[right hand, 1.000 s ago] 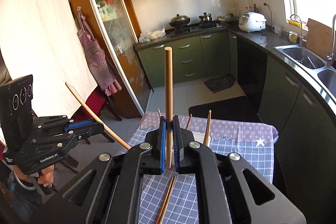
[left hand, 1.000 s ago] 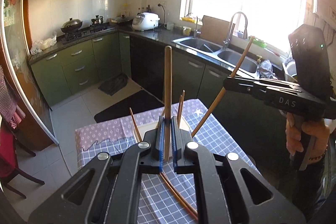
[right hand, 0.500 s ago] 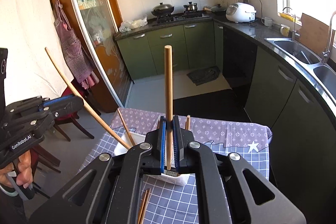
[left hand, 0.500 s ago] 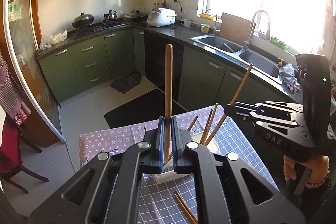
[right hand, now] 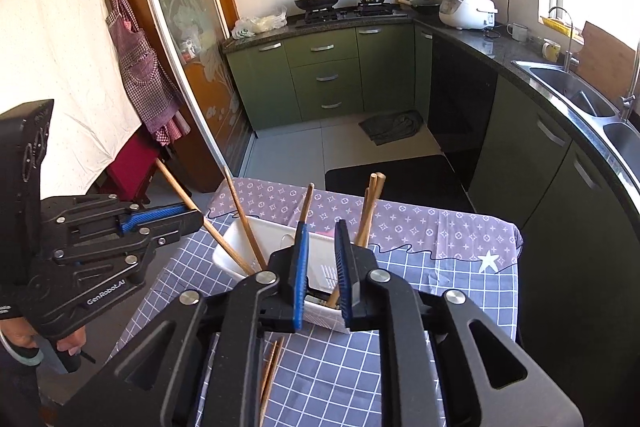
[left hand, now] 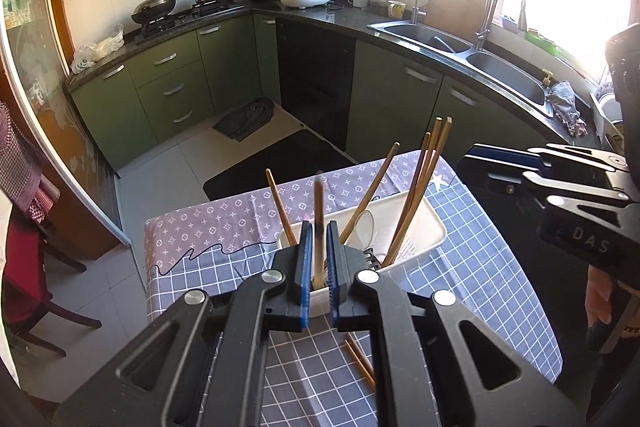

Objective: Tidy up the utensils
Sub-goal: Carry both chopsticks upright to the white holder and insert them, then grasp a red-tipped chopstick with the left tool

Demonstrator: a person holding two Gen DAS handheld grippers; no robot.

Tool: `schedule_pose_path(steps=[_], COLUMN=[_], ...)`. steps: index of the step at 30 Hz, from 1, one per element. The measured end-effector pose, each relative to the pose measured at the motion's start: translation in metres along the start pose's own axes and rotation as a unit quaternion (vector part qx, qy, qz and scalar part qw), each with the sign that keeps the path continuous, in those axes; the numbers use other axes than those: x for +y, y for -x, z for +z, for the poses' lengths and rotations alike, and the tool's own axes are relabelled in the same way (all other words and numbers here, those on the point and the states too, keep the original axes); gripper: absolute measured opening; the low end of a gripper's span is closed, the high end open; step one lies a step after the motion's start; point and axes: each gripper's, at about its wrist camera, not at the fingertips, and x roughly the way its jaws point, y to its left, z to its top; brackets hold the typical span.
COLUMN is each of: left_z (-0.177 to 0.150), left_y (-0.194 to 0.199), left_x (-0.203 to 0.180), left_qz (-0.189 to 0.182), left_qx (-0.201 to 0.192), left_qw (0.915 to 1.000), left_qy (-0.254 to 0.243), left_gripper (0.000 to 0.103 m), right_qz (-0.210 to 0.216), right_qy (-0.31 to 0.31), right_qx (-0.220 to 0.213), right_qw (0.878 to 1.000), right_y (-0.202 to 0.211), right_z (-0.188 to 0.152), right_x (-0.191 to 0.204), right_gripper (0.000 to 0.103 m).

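Evidently the blurred chopstick stands upright toward 12 o'clock between the left gripper's slack pads, foot in the white basket (right gripper opening, empty).

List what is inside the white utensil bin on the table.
Inside the white utensil bin: several wooden chopsticks leaning out, a pale spoon and a dark slotted insert. The bin's floor and near end are hidden behind the left hand-held gripper.
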Motion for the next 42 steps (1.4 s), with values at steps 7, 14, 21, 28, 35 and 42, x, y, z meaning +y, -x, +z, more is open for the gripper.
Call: schedule_pose_path(steps=[7, 14, 21, 28, 35, 42], left_z=[0.000, -0.045, -0.133, -0.163, -0.164, -0.166], left_y=[0.026, 0.015, -0.058, -0.097, -0.116, -0.130], left_x=[-0.004, -0.002, -0.006, -0.022, -0.035, -0.047], left_qz=[0.004, -0.021, -0.053, -0.031, -0.003, 0.016], left_qx=[-0.011, 0.080, 0.250, 0.290, 0.301, 0.310], left_qw=[0.9999, 0.9958, 0.9616, 0.9484, 0.9467, 0.9449], left_qy=[0.000, 0.038, 0.101, 0.124, 0.115, 0.104], left_gripper=[0.029, 0.030, 0.030, 0.030, 0.030, 0.030], right_qz=[0.021, 0.005, -0.018, -0.018, -0.008, -0.005], right_qy=[0.009, 0.035, 0.018, 0.016, 0.012, 0.003], right_qx=[-0.025, 0.047, 0.139, 0.190, 0.196, 0.193], right_qw=[0.999, 0.998, 0.990, 0.981, 0.980, 0.981], right_y=[0.054, 0.054, 0.007, -0.028, -0.036, -0.033], right_z=[-0.012, -0.071, -0.131, -0.161, -0.170, -0.171], right_x=[0.016, 0.023, -0.009, -0.021, -0.029, -0.035], right_gripper=[0.016, 0.024, 0.024, 0.024, 0.029, 0.029])
